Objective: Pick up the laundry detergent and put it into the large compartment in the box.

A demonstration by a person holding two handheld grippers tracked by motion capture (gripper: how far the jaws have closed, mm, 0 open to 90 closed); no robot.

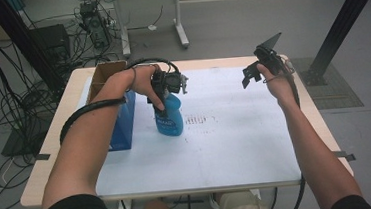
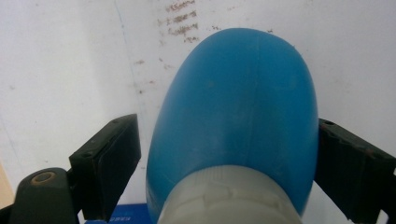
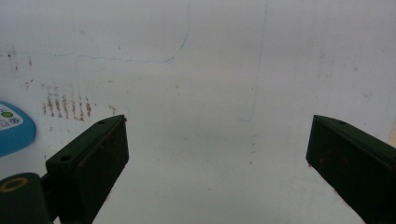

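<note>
A blue spray bottle [image 1: 168, 117] with a whitish collar stands upright on the white sheet [image 1: 236, 140], left of the middle. My left gripper [image 1: 164, 83] comes down over its top. In the left gripper view the bottle's blue body [image 2: 233, 116] sits between the jaws of this gripper [image 2: 226, 126]. The right pad [image 2: 345, 163] lies against the bottle, while a thin strip of sheet shows beside the left pad [image 2: 116, 158]. My right gripper [image 1: 253, 71] hovers at the far right, and in its own view it [image 3: 217, 120] is open over bare sheet with the bottle's base [image 3: 14, 128] at the left edge.
A blue box [image 1: 122, 122] and an open cardboard box [image 1: 106, 75] stand along the table's left side, close to the bottle. Brown smudges [image 1: 199, 119] mark the sheet just right of the bottle. Cables and table legs lie on the floor beyond the far edge.
</note>
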